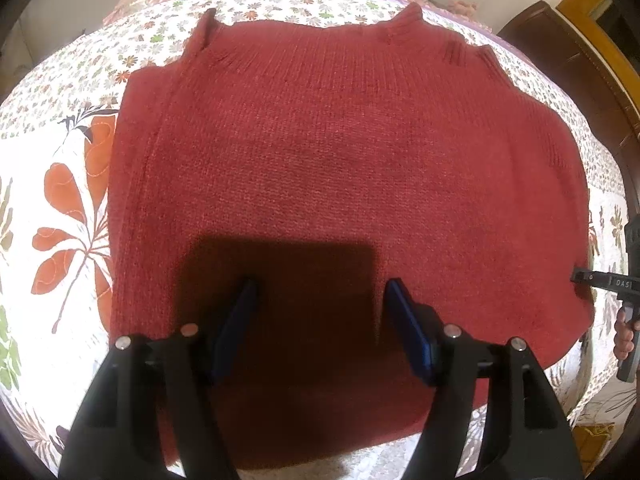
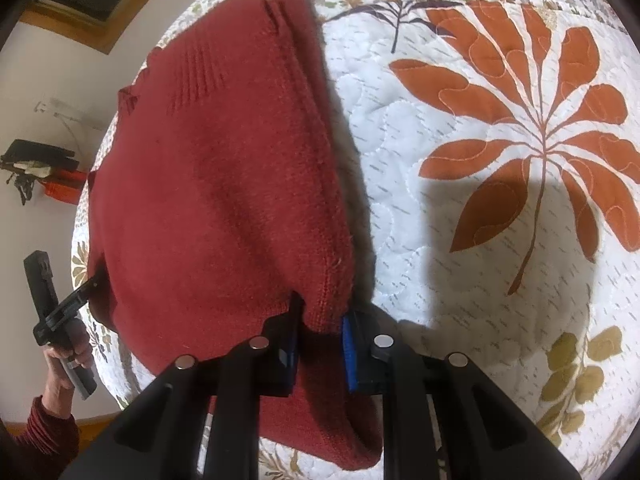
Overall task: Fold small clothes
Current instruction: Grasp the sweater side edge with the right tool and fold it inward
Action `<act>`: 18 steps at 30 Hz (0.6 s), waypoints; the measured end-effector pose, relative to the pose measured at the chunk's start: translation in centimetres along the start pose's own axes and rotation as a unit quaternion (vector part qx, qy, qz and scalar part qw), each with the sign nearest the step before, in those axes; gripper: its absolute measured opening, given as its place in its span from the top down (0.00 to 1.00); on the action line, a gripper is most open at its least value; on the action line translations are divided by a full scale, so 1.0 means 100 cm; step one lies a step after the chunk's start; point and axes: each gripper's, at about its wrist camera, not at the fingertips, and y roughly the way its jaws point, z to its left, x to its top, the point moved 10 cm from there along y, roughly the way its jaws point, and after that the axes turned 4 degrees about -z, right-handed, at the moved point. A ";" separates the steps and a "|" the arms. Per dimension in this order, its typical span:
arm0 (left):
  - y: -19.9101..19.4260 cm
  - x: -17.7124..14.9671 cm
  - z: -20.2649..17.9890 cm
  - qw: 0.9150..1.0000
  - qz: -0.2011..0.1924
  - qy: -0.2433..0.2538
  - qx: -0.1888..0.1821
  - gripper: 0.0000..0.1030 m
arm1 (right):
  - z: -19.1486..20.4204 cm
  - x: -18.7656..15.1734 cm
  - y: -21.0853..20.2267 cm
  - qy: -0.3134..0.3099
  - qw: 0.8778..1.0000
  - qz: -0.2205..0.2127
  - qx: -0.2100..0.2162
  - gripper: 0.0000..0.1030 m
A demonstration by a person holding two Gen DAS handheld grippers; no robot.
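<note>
The left wrist view is taken from above the near hem of the red sweater [image 1: 340, 168], directed forward and downward along the fingers of the left gripper [image 1: 320, 300], so that nearly the whole garment is framed against the floral quilt [image 1: 60, 200]. The right wrist view is taken much closer, at one side edge of the sweater [image 2: 220, 200], facing along that edge past the right gripper [image 2: 318, 332]. The sweater and the quilt [image 2: 480, 160] are shared by both views, and each gripper is caught at the margin of the other's view.
</note>
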 end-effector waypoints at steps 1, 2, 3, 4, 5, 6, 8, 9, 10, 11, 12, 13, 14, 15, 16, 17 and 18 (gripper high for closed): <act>-0.006 0.002 0.000 1.000 0.004 -0.007 -0.005 0.34 | 0.002 0.001 -0.003 -0.001 1.000 0.001 -0.004 0.84; -0.014 0.000 0.005 1.000 0.006 -0.012 -0.010 0.34 | 0.007 0.002 -0.009 -0.005 1.000 0.000 -0.009 0.85; -0.023 0.001 0.006 1.000 0.002 -0.014 -0.012 0.34 | 0.015 0.004 -0.017 -0.010 1.000 -0.004 -0.009 0.85; -0.033 0.003 0.007 1.000 -0.008 -0.014 -0.016 0.34 | 0.024 0.005 -0.023 -0.013 1.000 -0.007 -0.005 0.85; -0.045 0.006 0.008 1.000 -0.020 -0.011 -0.020 0.33 | 0.034 0.006 -0.029 -0.016 1.000 -0.011 0.001 0.86; -0.053 0.007 0.010 0.999 -0.028 -0.011 -0.022 0.33 | 0.045 0.008 -0.035 -0.021 1.000 -0.015 0.008 0.86; -0.066 0.009 0.015 0.999 -0.040 -0.013 -0.025 0.33 | 0.075 0.012 -0.046 -0.040 0.999 -0.024 0.021 0.86; -0.072 0.009 0.019 0.998 -0.046 -0.018 -0.027 0.33 | 0.096 0.015 -0.050 -0.055 0.998 -0.029 0.031 0.86; -0.075 0.009 0.022 0.998 -0.049 -0.024 -0.028 0.33 | 0.109 0.017 -0.051 -0.064 0.997 -0.031 0.034 0.86; -0.077 0.011 0.025 0.998 -0.051 -0.027 -0.029 0.33 | 0.126 0.019 -0.051 -0.078 0.996 -0.033 0.036 0.86; -0.080 0.010 0.028 0.998 -0.054 -0.033 -0.030 0.33 | 0.137 0.021 -0.051 -0.087 0.995 -0.034 0.038 0.86; -0.082 0.010 0.031 0.997 -0.056 -0.037 -0.029 0.33 | 0.157 0.023 -0.049 -0.103 0.993 -0.035 0.043 0.86; -0.084 0.011 0.036 0.997 -0.057 -0.040 -0.029 0.33 | 0.171 0.024 -0.046 -0.115 0.992 -0.036 0.046 0.86; -0.085 0.010 0.038 0.997 -0.059 -0.043 -0.030 0.33 | 0.186 0.025 -0.043 -0.131 0.990 -0.036 0.048 0.86; -0.086 0.008 0.040 0.997 -0.059 -0.046 -0.031 0.33 | 0.202 0.023 -0.038 -0.149 0.987 -0.034 0.049 0.86; -0.088 0.006 0.043 0.997 -0.060 -0.048 -0.030 0.33 | 0.216 0.020 -0.030 -0.162 0.985 -0.028 0.050 0.86; -0.088 0.003 0.043 0.997 -0.061 -0.049 -0.030 0.33 | 0.228 0.018 -0.021 -0.170 0.984 -0.021 0.050 0.86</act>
